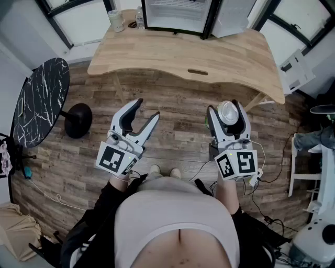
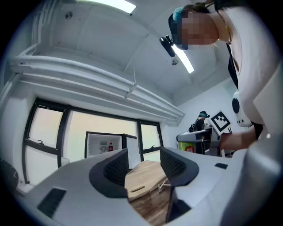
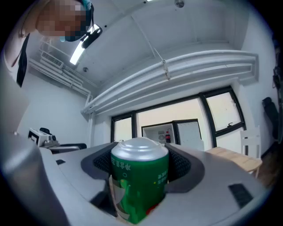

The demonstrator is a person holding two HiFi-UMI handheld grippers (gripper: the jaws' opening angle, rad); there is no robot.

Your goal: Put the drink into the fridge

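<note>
The right gripper (image 1: 228, 108), at 3 o'clock in the head view, grips an upright green drink can with a silver top (image 3: 140, 176) between its dark pads. The left gripper (image 1: 147, 108), at 9 o'clock, is spread wide with nothing between its jaws. The small white open-doored fridge (image 1: 175, 13) stands at 12 o'clock on the light wooden desk (image 1: 183, 57), well apart from the can.
</note>
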